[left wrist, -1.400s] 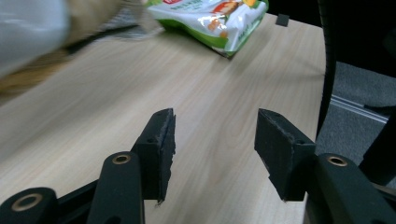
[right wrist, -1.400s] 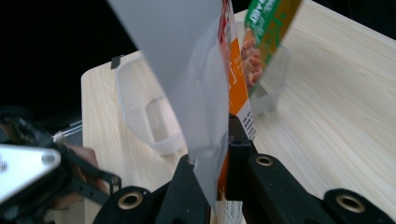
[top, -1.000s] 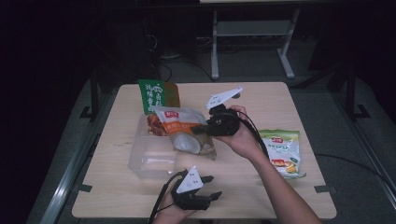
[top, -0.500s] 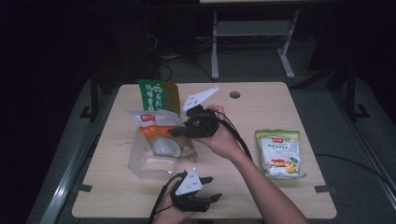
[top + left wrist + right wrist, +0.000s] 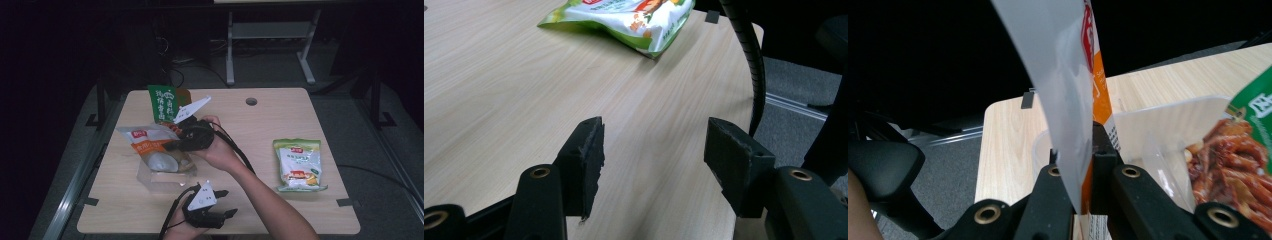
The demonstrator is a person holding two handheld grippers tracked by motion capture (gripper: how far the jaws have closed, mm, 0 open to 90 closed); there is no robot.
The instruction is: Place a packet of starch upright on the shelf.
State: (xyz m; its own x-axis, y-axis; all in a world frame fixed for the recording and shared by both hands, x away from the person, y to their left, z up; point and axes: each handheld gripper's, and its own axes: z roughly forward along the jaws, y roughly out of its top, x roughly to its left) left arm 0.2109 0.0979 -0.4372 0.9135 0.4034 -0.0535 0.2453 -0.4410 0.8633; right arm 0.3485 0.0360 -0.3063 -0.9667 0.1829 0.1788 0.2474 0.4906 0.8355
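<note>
Your right gripper (image 5: 172, 142) is clamped tight at centre-left; your left gripper (image 5: 225, 204) rests near, jaws apart.

Dim room; light falls from overhead on the table (image 5: 280, 115) only, floor beyond it nearly black. High view soft, grainy. Right gripper view: glare on silver bag (image 5: 1058, 90), close foreground blurred.

A pale, matt wood-grain table (image 5: 499, 75) at frame centre carries a clear plastic container (image 5: 167, 176), glossy film snack bags (image 5: 299, 165) at right and a silvery-backed pouch (image 5: 1063, 90) between matt black, rough-edged pads (image 5: 586, 155).
</note>
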